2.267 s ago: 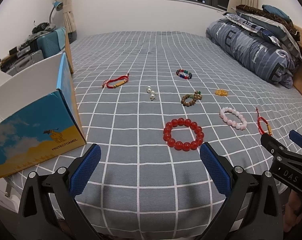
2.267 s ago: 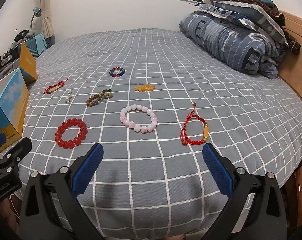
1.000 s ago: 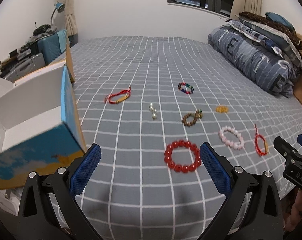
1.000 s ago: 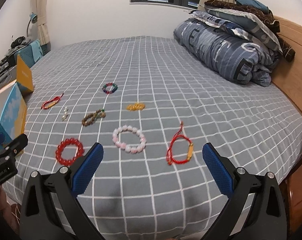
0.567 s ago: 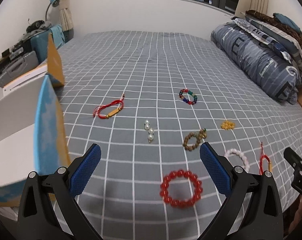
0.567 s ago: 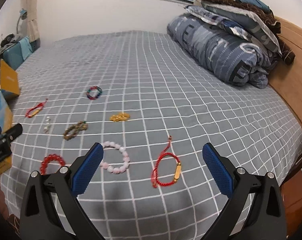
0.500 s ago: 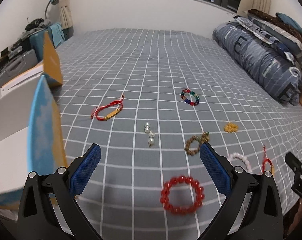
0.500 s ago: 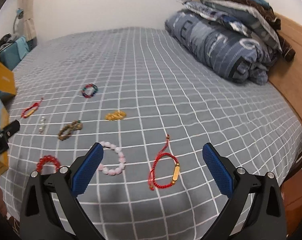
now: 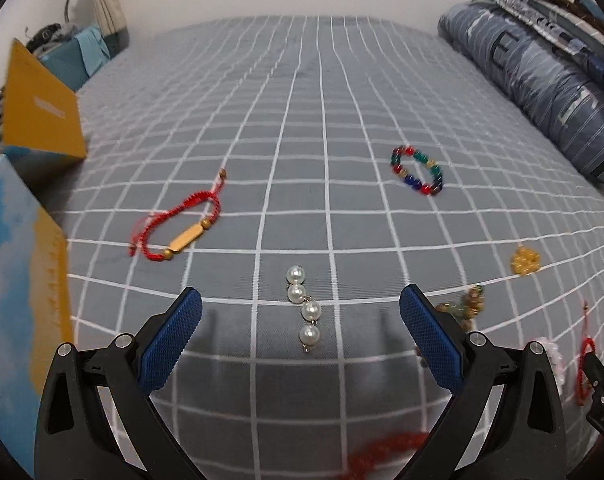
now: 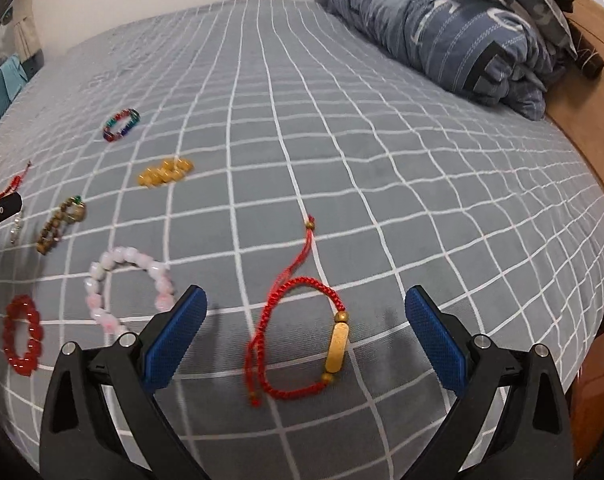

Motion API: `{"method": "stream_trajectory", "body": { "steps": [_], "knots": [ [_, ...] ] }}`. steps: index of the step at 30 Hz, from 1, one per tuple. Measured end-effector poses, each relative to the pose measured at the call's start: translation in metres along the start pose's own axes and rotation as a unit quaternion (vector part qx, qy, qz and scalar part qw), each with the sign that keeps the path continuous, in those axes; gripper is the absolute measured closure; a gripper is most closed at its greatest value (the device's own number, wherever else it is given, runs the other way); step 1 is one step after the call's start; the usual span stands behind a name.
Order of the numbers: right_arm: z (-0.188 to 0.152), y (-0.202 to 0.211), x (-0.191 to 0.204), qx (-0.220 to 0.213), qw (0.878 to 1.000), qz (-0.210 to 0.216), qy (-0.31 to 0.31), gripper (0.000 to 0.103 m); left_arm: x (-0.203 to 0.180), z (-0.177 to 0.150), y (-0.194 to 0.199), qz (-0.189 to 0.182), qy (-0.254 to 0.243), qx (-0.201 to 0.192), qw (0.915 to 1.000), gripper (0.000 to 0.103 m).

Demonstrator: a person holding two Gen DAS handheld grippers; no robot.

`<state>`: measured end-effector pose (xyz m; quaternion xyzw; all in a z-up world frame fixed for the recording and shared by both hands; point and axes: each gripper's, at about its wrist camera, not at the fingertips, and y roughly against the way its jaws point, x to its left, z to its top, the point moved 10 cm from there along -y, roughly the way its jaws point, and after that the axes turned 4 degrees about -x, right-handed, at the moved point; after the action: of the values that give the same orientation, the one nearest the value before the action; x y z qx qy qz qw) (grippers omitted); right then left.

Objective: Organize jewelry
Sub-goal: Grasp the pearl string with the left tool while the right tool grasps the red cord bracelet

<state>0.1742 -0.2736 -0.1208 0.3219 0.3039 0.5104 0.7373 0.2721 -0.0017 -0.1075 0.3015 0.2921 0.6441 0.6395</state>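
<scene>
Jewelry lies scattered on a grey checked bedspread (image 9: 321, 100). My left gripper (image 9: 302, 336) is open, low over the bed, with a short pearl strand (image 9: 303, 308) between its fingers. A red cord bracelet with a gold bar (image 9: 178, 224) lies to its left, and a multicolour bead bracelet (image 9: 417, 176) farther right. My right gripper (image 10: 305, 332) is open around a second red cord bracelet with a gold bar (image 10: 302, 336). In the right wrist view a pink bead bracelet (image 10: 126, 284), a red bead bracelet (image 10: 22, 336), a brown bead bracelet (image 10: 60, 224) and a yellow bead piece (image 10: 166, 172) lie to the left.
An open blue and yellow cardboard box (image 9: 22, 280) stands at the bed's left edge. A rolled blue quilt and pillows (image 10: 461, 32) lie at the right by a wooden headboard (image 10: 589, 80). A lamp and clutter (image 9: 74, 12) sit at the far left.
Both grippers have moved forward and down toward the bed. The pearl strand now lies between the left fingers and the red cord bracelet between the right fingers. Both stayed open.
</scene>
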Motion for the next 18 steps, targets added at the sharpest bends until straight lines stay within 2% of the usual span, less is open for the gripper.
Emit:
{"method": "stream_trajectory", "body": {
  "steps": [6,12,18],
  "knots": [
    [-0.006,-0.016,-0.001,0.017,1.000,0.002,-0.001,0.008,0.002,-0.005,-0.019,0.003,0.002,0.018,0.9998,0.007],
    [-0.009,-0.024,-0.002,0.027,0.999,0.013,-0.009,0.008,0.002,-0.010,-0.028,-0.001,0.003,0.029,0.9996,0.016],
    [-0.010,-0.026,-0.001,0.036,0.999,0.034,-0.023,0.023,0.004,-0.013,-0.025,-0.001,0.004,0.029,0.9996,0.035]
  ]
}}
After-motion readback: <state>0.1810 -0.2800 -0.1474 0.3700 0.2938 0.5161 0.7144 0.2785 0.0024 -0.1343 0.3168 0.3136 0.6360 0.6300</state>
